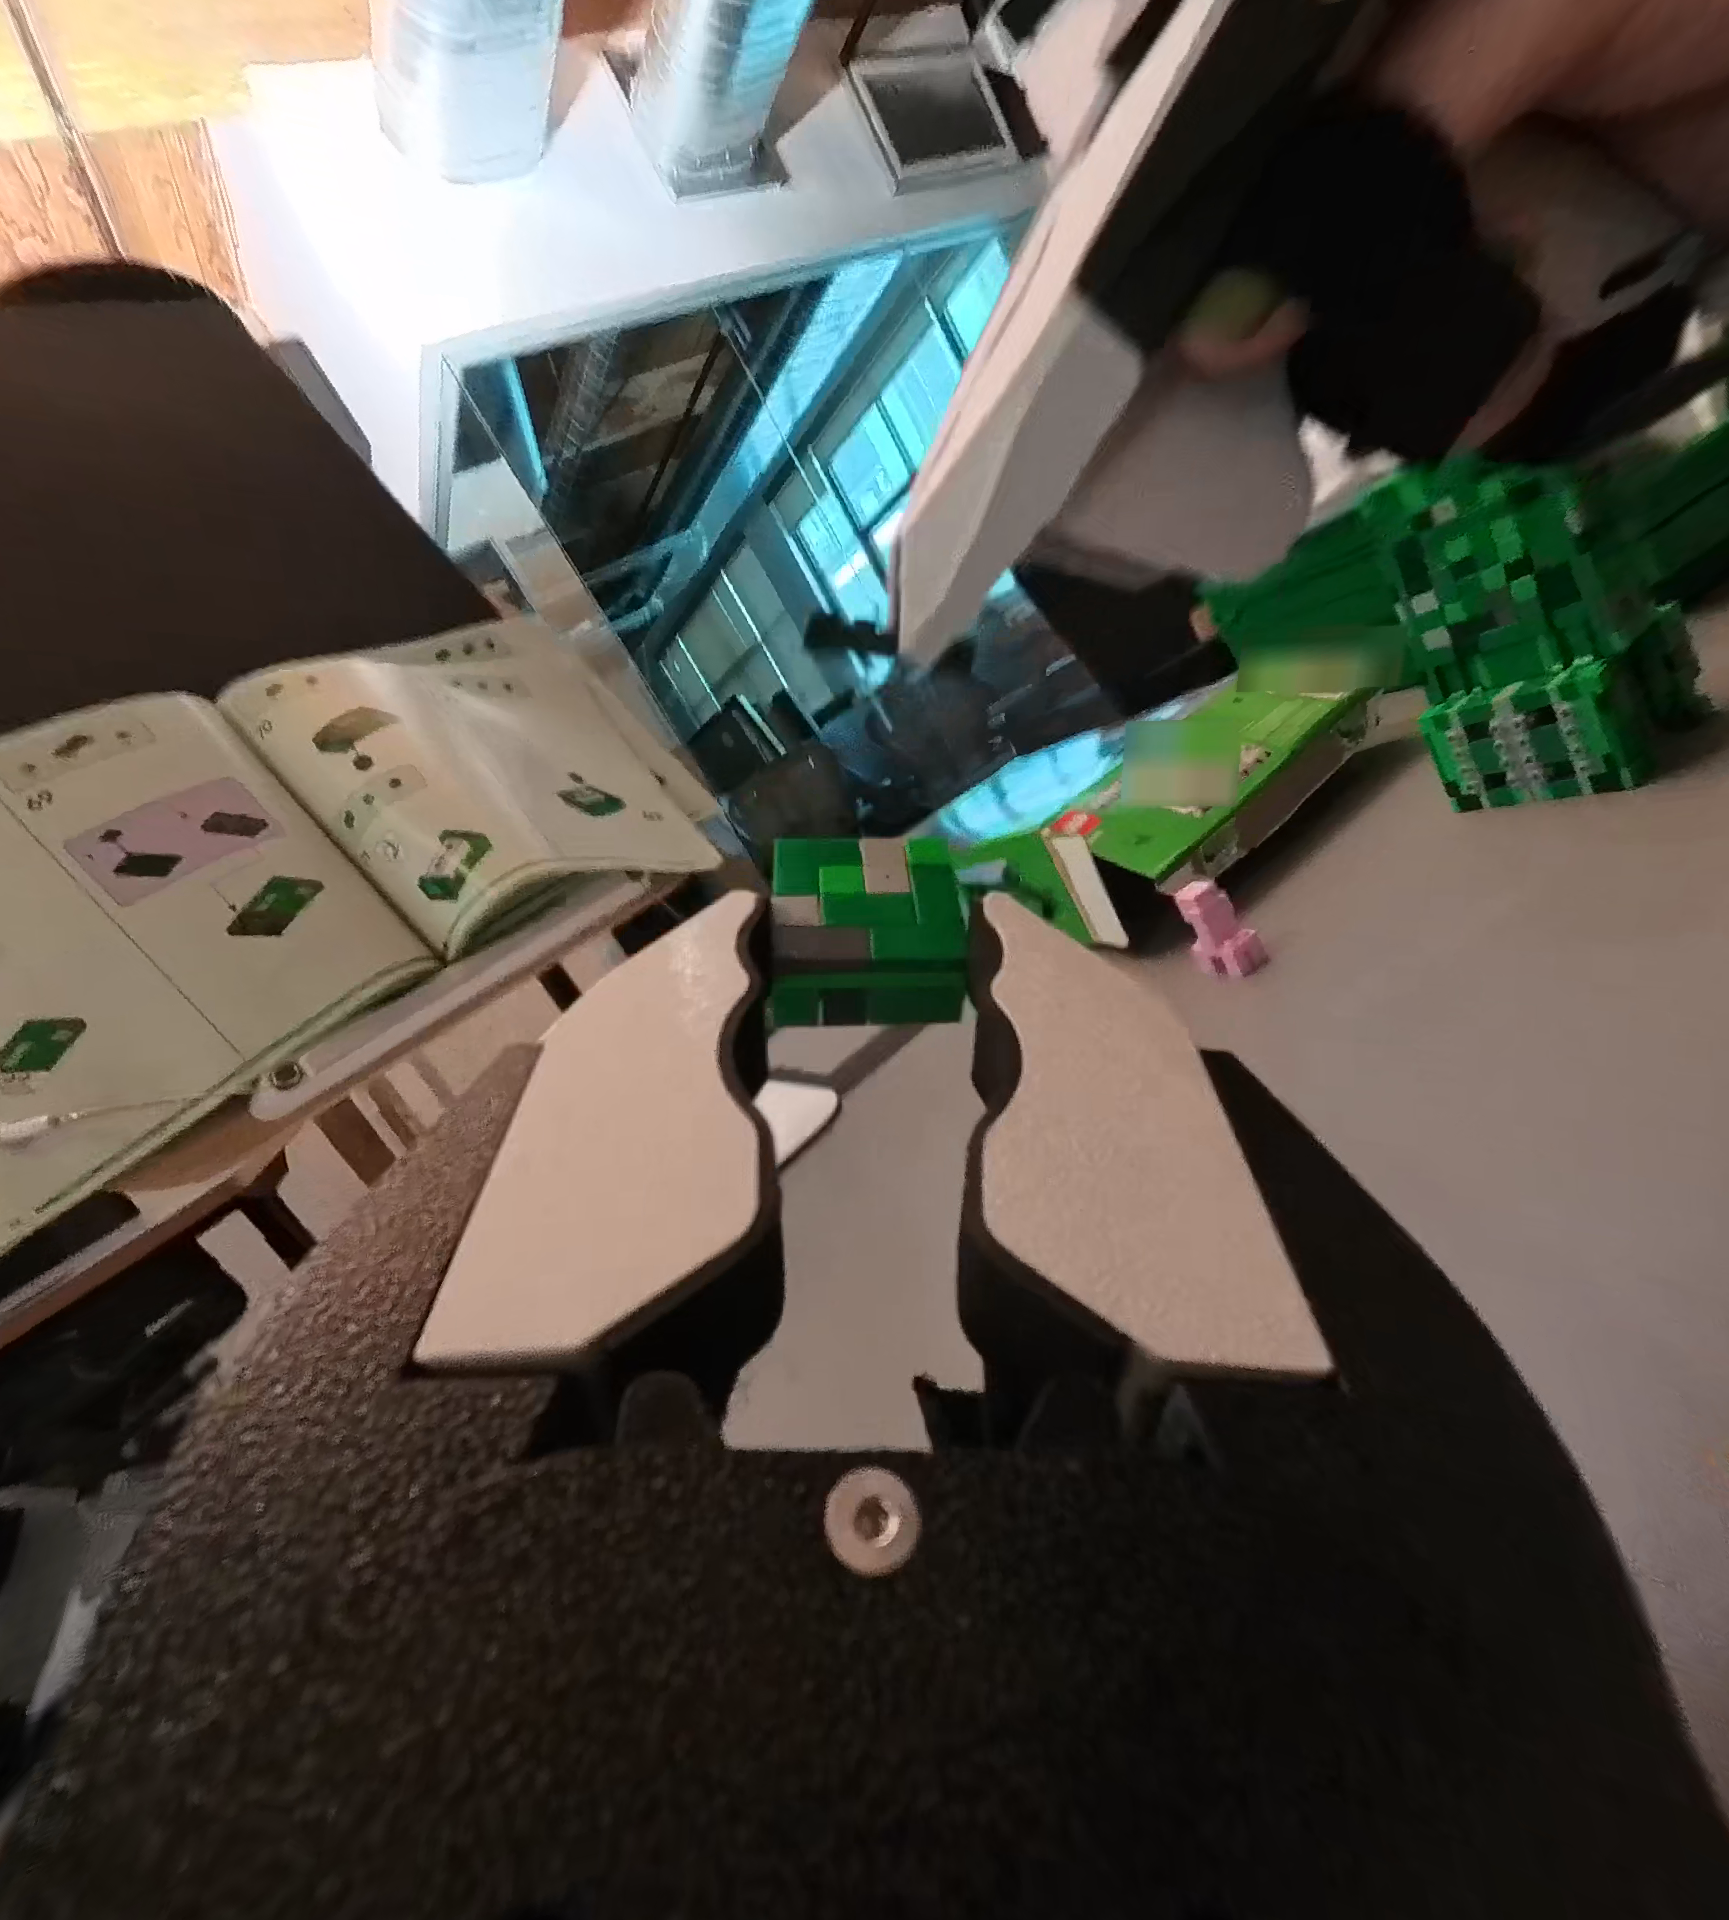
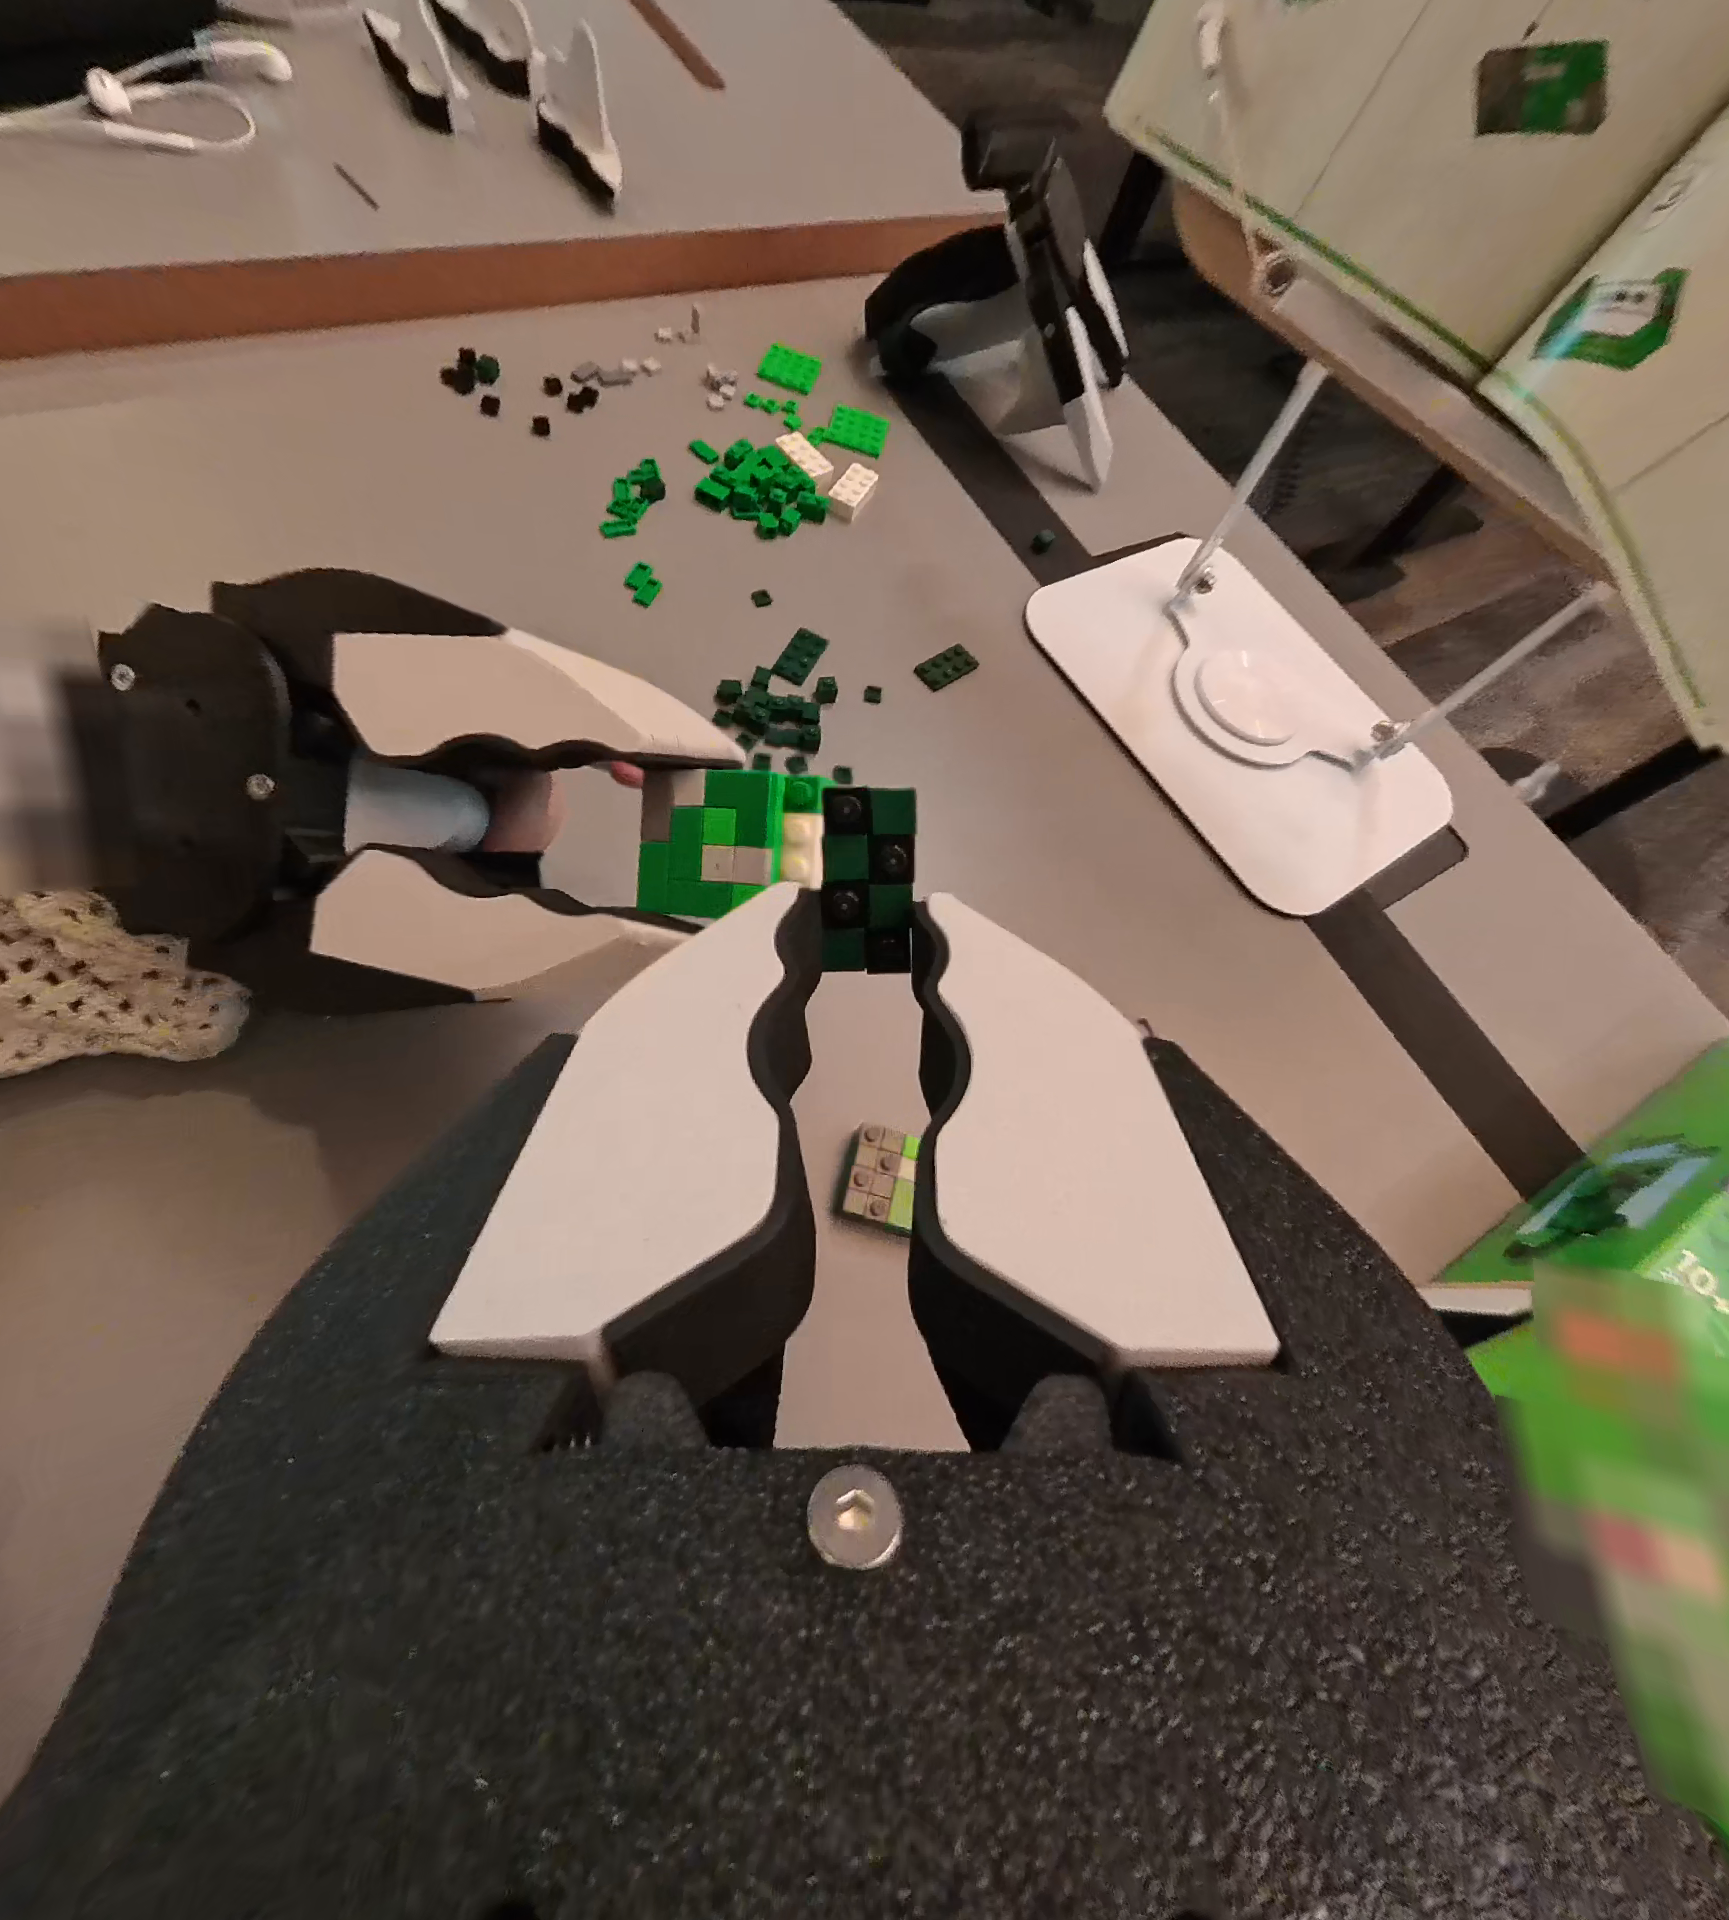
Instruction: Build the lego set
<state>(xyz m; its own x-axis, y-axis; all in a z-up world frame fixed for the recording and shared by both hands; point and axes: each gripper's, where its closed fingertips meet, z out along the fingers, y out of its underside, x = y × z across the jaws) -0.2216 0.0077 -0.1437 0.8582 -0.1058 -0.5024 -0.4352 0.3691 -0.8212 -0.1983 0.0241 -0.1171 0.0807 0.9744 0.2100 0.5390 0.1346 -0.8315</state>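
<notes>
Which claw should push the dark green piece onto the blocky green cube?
The right gripper, probably. It is shut on the dark green piece, already right beside the green cube. The left gripper is shut on that cube, steadying it.

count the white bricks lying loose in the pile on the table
2, side by side at the right edge of the green pile: one white brick nearer the flat green plates, the other just right of it. Smaller ones may be buried in the pile.
</notes>
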